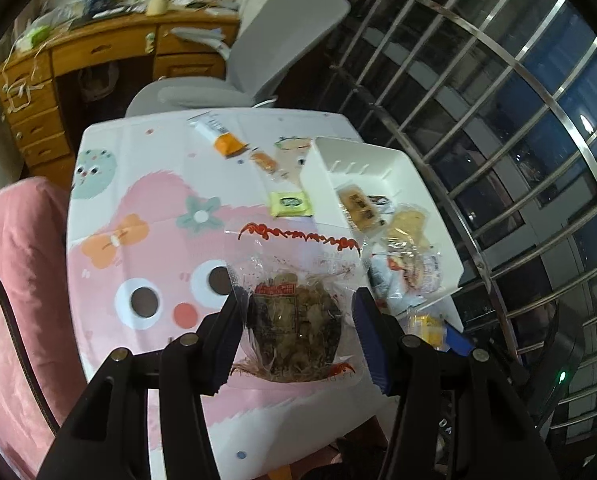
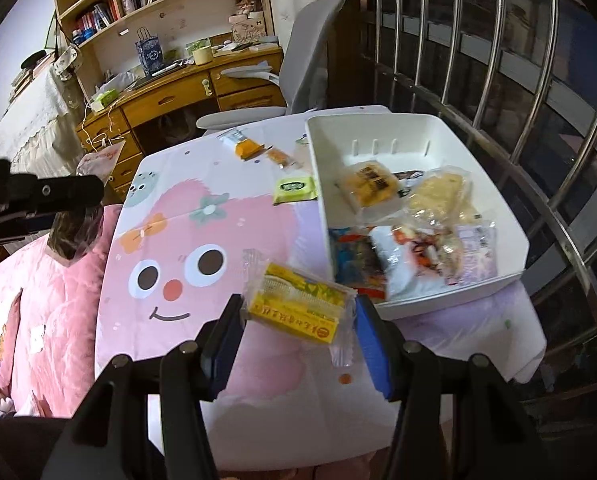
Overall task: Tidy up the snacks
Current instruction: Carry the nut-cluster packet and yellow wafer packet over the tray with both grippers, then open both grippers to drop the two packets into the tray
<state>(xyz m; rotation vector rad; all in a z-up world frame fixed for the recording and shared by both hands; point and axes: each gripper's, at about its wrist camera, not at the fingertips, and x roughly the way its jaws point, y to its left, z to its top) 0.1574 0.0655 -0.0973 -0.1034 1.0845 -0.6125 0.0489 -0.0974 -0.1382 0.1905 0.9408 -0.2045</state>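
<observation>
My left gripper [image 1: 296, 312] is shut on a clear packet of a brown meat-floss pastry [image 1: 294, 320] and holds it above the table, left of the white bin [image 1: 318, 184]. My right gripper [image 2: 298, 316] is shut on a yellow wrapped snack [image 2: 298, 304], held above the table just left of the bin's [image 2: 318, 200] near corner. The bin holds several wrapped snacks [image 2: 418, 216]. A green packet [image 2: 294, 190], an orange packet [image 2: 247, 148] and a small orange snack [image 2: 278, 157] lie on the table. The left gripper shows at the right wrist view's left edge [image 2: 38, 196].
The small table has a pink cartoon cloth [image 2: 170, 264]. A pink quilt [image 2: 38, 300] lies to its left. A grey office chair [image 2: 298, 60] and a wooden desk [image 2: 158, 96] stand behind. Steel window bars [image 2: 498, 100] run along the right.
</observation>
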